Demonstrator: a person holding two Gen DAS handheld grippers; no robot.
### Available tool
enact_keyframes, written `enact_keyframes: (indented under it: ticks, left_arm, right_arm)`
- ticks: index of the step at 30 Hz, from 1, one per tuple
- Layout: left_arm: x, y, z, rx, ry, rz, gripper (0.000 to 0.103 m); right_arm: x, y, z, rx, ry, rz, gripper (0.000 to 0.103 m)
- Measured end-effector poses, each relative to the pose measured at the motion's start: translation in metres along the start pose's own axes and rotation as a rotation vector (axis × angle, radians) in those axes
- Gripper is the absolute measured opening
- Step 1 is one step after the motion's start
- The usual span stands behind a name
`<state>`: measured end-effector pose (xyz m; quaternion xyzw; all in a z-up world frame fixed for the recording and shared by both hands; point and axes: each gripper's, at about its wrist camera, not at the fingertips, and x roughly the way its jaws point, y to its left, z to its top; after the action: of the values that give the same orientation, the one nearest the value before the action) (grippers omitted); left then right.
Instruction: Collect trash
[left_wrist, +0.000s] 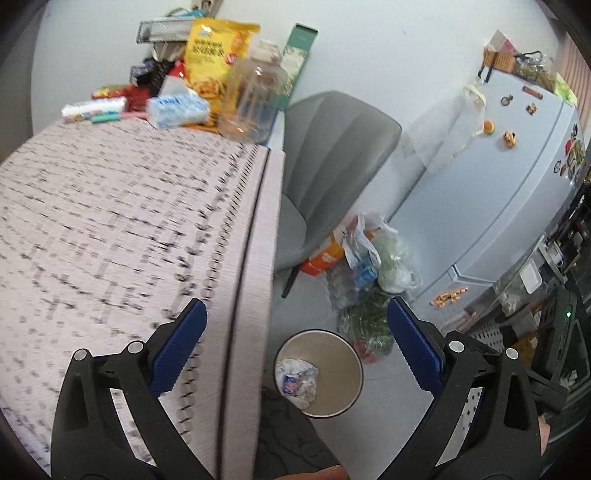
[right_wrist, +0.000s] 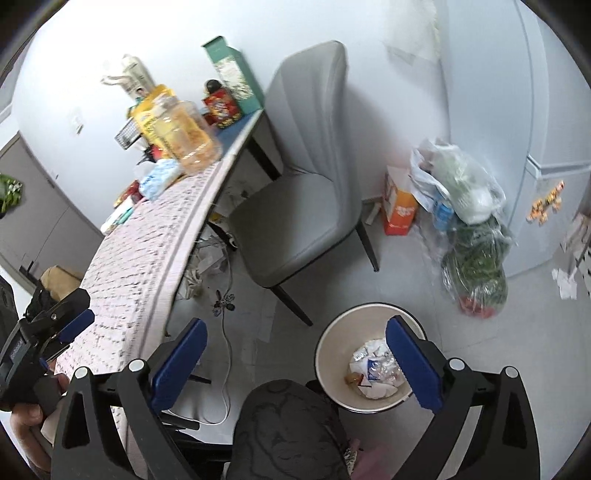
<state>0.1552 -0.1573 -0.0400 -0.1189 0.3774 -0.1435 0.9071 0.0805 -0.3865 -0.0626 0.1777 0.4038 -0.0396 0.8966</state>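
We hold a pair of tongs in each hand, above the edge of a long surface (left_wrist: 122, 206) covered with a pale patterned cloth. The left tongs (left_wrist: 295, 350) are released, their blue pads spread wide with nothing between them. The right tongs (right_wrist: 295, 362) are released too, jaws far apart and empty.

On the floor below, just beside the surface's edge, stands a round beige waste bin (right_wrist: 328, 354). Crumpled white paper and bits of wrapper (right_wrist: 376, 365) lie at its bottom. From the left wrist view the same bin (left_wrist: 343, 369) sits between the two blue pads, further down. A knee in dark patterned fabric (right_wrist: 288, 428) is right next to the bin.

At the far end of the surface we see a cluster of things: a yellow snack bag (left_wrist: 214, 55), a clear plastic jar (left_wrist: 255, 99), a blue and white tissue pack (left_wrist: 177, 110) and a tall green box (left_wrist: 299, 55). A grey padded chair (right_wrist: 306, 177) stands by the surface. Beyond it, against the wall, rest an orange carton (right_wrist: 399, 210) and plastic bags of greens (right_wrist: 476, 266), near a white fridge (left_wrist: 517, 177) dotted with magnets.

In the right wrist view, the left tongs (right_wrist: 62, 332) appear at the far left, over the cloth.
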Motion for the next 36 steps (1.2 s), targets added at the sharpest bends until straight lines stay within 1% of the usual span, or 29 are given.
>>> enact_keyframes:
  ticks: [4, 12, 24, 30, 36]
  left_arm:
    - [-0.027, 0.011, 0.001, 0.004, -0.037, 0.034, 0.097]
    - [-0.073, 0.03, 0.0, -0.011, -0.087, 0.076, 0.097]
    - [-0.127, 0.058, -0.011, -0.039, -0.154, 0.137, 0.097]
    - [-0.154, 0.063, -0.02, -0.047, -0.184, 0.155, 0.097]
    - [-0.167, 0.063, -0.027, -0.032, -0.199, 0.176, 0.097]
  right_arm:
    - [-0.011, 0.026, 0.0, -0.041, -0.017, 0.001, 0.095]
    - [-0.03, 0.065, 0.0, -0.11, -0.034, 0.043, 0.095]
    - [-0.055, 0.102, -0.008, -0.192, -0.05, 0.103, 0.095]
    - [-0.066, 0.119, -0.018, -0.22, -0.068, 0.127, 0.095]
    - [-0.072, 0.133, -0.03, -0.262, -0.077, 0.138, 0.095]
